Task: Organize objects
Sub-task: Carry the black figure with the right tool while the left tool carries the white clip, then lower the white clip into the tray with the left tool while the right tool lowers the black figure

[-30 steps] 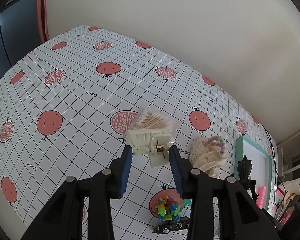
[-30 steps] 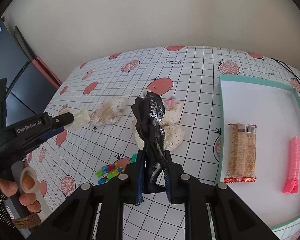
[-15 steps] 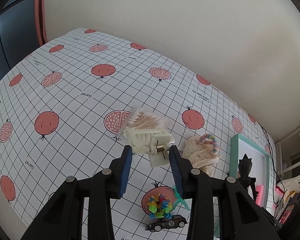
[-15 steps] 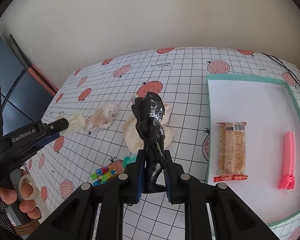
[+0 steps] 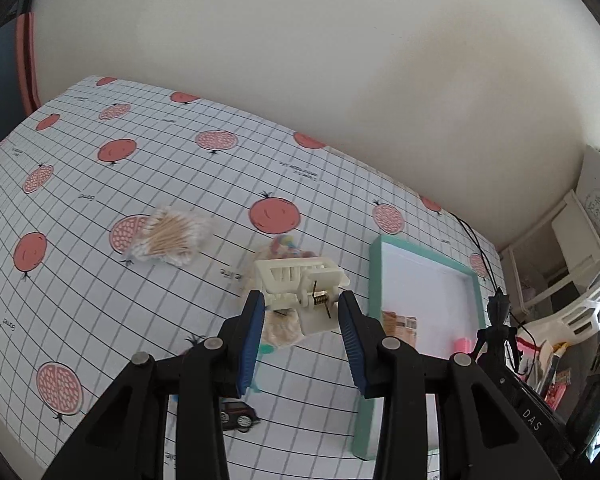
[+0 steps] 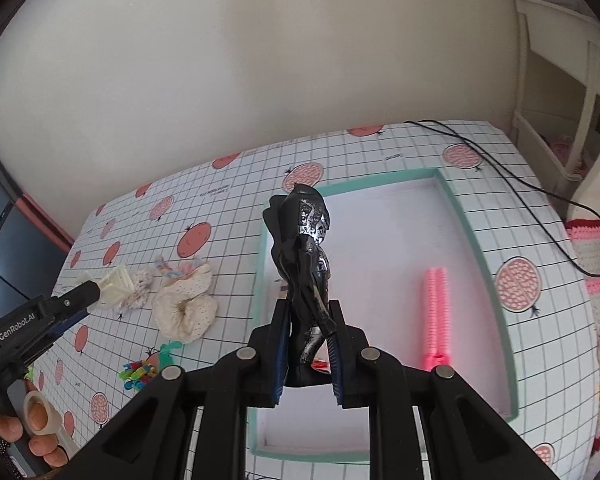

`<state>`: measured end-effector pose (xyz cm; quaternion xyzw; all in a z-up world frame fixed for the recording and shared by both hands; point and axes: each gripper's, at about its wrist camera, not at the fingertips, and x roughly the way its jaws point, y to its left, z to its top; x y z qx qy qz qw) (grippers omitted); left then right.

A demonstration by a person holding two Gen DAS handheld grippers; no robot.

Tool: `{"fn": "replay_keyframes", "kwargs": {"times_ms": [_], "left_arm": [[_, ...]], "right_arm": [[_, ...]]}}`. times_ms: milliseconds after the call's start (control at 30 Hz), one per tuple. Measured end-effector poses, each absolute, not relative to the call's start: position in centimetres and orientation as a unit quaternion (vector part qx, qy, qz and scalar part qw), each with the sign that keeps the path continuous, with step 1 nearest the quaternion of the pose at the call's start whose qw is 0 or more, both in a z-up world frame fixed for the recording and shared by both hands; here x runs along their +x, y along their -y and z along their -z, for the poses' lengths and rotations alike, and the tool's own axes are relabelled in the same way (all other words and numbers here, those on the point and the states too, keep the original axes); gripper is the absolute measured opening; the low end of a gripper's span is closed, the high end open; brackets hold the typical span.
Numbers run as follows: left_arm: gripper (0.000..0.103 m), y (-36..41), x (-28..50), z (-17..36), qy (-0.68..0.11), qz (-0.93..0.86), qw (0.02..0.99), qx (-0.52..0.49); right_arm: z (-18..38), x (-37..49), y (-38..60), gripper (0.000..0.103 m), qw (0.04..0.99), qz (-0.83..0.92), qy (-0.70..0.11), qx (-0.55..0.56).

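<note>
Both tongs swung over twd the tray point(image 6: 472, 236): left tongs point(image 5: 302, 312) pinching cream clip point(image 5: 300, 280), right tongs point(image 6: 309, 346) clamped on black figure point(image 6: 306, 248), drop-off's next.

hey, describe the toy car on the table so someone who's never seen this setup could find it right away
Start from the table with the pomegranate-print grid cloth and find the shallow mint-green tray on it. The toy car lies on the cloth beside the tray's near corner, partly hidden behind the left gripper. It is small, black, with wheels, unlike the pale fabric bundle and bag of cotton swabs farther away.
</note>
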<state>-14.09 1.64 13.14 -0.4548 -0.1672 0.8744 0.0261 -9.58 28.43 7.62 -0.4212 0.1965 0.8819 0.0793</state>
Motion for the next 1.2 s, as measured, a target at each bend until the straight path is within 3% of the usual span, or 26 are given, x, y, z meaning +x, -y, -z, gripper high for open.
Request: {"fn": "replay_keyframes", "kwargs": {"times_ms": [600,1200], "left_arm": [[0.039,-15.8,-12.2,-12.1,0.105,-0.856,0.143,-0.485],[0.040,-18.2,-12.6,-5.9,0.066,-0.816,0.125,-0.560]], "right_arm": [[-6.9,-6.1,-35.4,0.019,0.151,-0.869,-0.213,-0.420],[-1.6,-6.4,-35.9,0.019,0.163,-0.825,-0.207,-0.500]]}}
